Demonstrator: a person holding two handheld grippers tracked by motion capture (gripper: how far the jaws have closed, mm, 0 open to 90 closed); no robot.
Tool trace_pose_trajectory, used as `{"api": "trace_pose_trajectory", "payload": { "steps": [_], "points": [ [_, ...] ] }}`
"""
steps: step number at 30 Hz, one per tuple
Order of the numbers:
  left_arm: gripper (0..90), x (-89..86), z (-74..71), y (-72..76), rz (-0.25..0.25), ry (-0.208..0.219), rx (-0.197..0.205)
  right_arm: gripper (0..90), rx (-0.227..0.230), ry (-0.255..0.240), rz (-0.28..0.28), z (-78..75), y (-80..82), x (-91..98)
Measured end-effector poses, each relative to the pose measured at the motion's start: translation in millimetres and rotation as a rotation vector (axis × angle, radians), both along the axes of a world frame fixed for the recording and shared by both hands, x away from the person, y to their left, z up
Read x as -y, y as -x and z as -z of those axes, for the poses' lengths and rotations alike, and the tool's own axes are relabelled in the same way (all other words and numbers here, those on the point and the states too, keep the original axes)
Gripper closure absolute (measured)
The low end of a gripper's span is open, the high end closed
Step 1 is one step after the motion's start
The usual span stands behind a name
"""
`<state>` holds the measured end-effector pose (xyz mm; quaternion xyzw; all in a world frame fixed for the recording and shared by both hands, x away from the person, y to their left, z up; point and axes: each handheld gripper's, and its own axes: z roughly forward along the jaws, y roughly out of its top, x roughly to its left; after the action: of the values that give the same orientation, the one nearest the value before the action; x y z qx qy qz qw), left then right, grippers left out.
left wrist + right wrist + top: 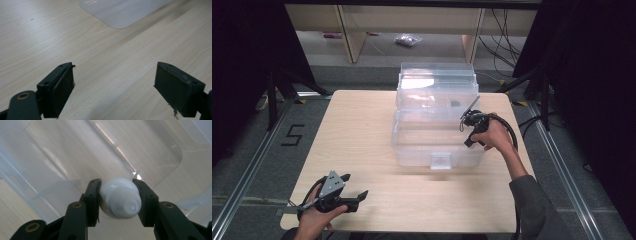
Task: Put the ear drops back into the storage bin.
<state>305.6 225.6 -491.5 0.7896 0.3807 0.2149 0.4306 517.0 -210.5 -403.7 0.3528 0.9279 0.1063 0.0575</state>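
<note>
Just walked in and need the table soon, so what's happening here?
A person works with a claw in each hand. The right claw is shut on a white capped bottle and holds it over the open clear plastic bin mid-table. The left claw rests open above the bare wooden table, gripping nothing.

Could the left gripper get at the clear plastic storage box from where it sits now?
Probably yes. The left gripper has its fingers apart over bare wooden table, and nothing lies between it and the clear plastic storage box.
</note>
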Motion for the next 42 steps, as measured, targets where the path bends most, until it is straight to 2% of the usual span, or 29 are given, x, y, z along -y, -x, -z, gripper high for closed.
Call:
{"api": "trace_pose_trajectory", "payload": {
  "steps": [4,10,12,13,16,18,19,20,22,24,29,31,37,39,41,42],
  "points": [
    [15.4,0.1,0.0,0.0,0.000,0.000,0.000,59.9,-0.023,0.005,0.007,5.5,-1.7,-1.2],
    [15.4,0.0,0.0,-0.1,0.000,0.000,-0.001,59.9,-0.033,0.012,0.015,12.4,-4.5,-0.1],
    [15.4,0.1,0.1,-0.2,0.000,0.001,-0.002,59.9,-0.019,0.012,-0.010,14.2,-5.9,1.3],
    [15.4,0.1,0.1,-0.2,0.000,0.001,-0.002,59.9,-0.035,0.010,0.015,14.0,-4.9,0.3],
    [15.4,0.1,0.1,-0.2,0.000,0.001,-0.001,59.9,-0.031,0.020,0.004,15.6,-5.3,0.2],
    [15.4,0.1,0.0,-0.1,0.000,0.001,-0.001,59.9,-0.044,0.014,0.018,16.7,-5.5,-0.7],
    [15.4,0.1,0.0,-0.1,0.000,0.000,-0.001,59.9,-0.043,0.018,0.003,18.3,-7.1,-0.3],
    [15.4,0.1,0.1,-0.1,0.000,0.001,-0.001,59.9,-0.043,0.022,0.019,19.0,-6.3,-1.2],
    [15.4,-0.1,0.0,-0.2,0.000,0.001,-0.002,59.9,-0.045,0.024,0.015,20.4,-7.2,-1.5],
    [15.4,-0.1,0.0,-0.2,0.001,0.001,-0.002,59.9,-0.053,0.024,0.027,20.5,-7.1,-2.4],
    [15.4,0.0,0.0,-0.1,0.001,0.001,0.000,59.8,-0.054,0.033,0.008,22.6,-8.2,-3.4],
    [15.4,0.0,0.1,-0.1,0.000,0.001,-0.001,59.8,-0.065,0.033,0.030,22.4,-8.0,-4.4],
    [15.4,0.0,0.1,-0.2,0.001,0.001,-0.001,59.9,-0.064,0.033,0.021,22.9,-8.6,-3.2],
    [15.5,0.1,0.0,0.0,0.000,0.001,0.000,59.8,-0.078,0.039,0.042,23.0,-7.6,-4.5],
    [15.4,0.0,0.0,0.0,0.001,0.001,0.000,59.8,-0.073,0.045,0.021,24.3,-8.5,-3.2],
    [15.4,0.0,0.0,0.0,0.000,0.000,0.000,59.8,-0.081,0.046,0.037,23.6,-7.6,-4.7]
  ]
}}
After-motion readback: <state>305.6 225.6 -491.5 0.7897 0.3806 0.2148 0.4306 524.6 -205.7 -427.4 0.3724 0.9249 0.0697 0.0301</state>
